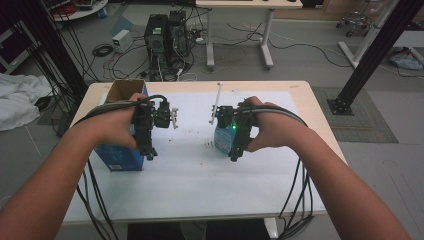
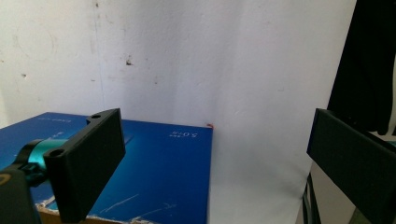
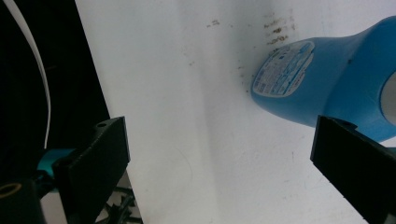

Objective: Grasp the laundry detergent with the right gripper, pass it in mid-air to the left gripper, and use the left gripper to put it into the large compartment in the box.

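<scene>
A dark blue box [image 1: 120, 159] with an open cardboard top stands at the left of the white sheet [image 1: 190, 170]. My left gripper [image 1: 149, 150] hangs over its right side, open. In the left gripper view the box [image 2: 159, 172] lies under the left jaw, and the gripper [image 2: 215, 140] has bare sheet between its jaws. A light blue bottle [image 1: 222, 139] with a label sits mid-table under my right gripper [image 1: 234, 151]. In the right gripper view the bottle [image 3: 327, 88] is just beyond the right jaw, and the gripper [image 3: 219, 140] is open with nothing in it.
A thin white stick [image 1: 218, 100] lies on the sheet behind the bottle, and dark specks [image 1: 207, 145] dot the sheet left of it. Beyond the table's far edge [image 1: 200, 83], computer towers [image 1: 165, 35] and cables stand on the floor.
</scene>
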A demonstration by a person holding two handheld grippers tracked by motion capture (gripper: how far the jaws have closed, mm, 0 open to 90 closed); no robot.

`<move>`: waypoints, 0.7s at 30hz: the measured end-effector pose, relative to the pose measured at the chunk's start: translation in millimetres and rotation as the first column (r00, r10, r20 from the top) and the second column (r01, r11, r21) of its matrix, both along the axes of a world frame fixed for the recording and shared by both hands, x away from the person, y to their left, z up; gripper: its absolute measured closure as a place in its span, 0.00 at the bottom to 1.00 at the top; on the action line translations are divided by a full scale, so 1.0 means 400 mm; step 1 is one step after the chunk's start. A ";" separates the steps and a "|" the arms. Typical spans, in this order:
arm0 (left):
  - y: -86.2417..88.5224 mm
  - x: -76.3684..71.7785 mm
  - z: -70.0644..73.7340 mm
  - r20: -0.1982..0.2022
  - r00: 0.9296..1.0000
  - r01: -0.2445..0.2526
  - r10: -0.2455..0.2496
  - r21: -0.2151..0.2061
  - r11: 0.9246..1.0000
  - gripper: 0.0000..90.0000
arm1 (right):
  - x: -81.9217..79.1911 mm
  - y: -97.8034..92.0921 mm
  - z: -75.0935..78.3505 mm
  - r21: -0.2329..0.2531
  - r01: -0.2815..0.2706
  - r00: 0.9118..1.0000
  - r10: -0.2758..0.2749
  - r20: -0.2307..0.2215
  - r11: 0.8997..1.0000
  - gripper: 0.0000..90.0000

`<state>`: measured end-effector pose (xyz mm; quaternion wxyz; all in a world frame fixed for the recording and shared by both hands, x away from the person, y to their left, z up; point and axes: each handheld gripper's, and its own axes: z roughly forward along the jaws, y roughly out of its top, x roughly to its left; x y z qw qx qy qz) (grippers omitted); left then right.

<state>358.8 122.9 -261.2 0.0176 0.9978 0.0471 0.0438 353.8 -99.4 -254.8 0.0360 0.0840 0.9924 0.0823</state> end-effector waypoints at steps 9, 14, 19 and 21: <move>-0.006 -0.009 0.005 0.006 1.000 0.008 -0.008 -0.005 1.000 0.05 | -0.015 -0.033 0.005 0.136 0.024 0.999 -0.029 0.032 0.990 0.04; -0.008 -0.016 0.004 0.007 1.000 0.016 -0.016 -0.004 1.000 0.05 | -0.029 -0.053 -0.001 0.171 0.036 0.999 -0.042 0.031 0.985 0.04; -0.009 -0.020 0.001 0.007 1.000 0.014 -0.014 -0.005 1.000 0.05 | -0.037 -0.079 -0.016 0.196 0.052 0.998 -0.058 0.024 0.979 0.04; -0.009 -0.021 0.000 0.007 1.000 0.014 -0.014 -0.007 1.000 0.05 | -0.040 -0.091 -0.022 0.211 0.067 0.997 -0.073 0.020 0.975 0.04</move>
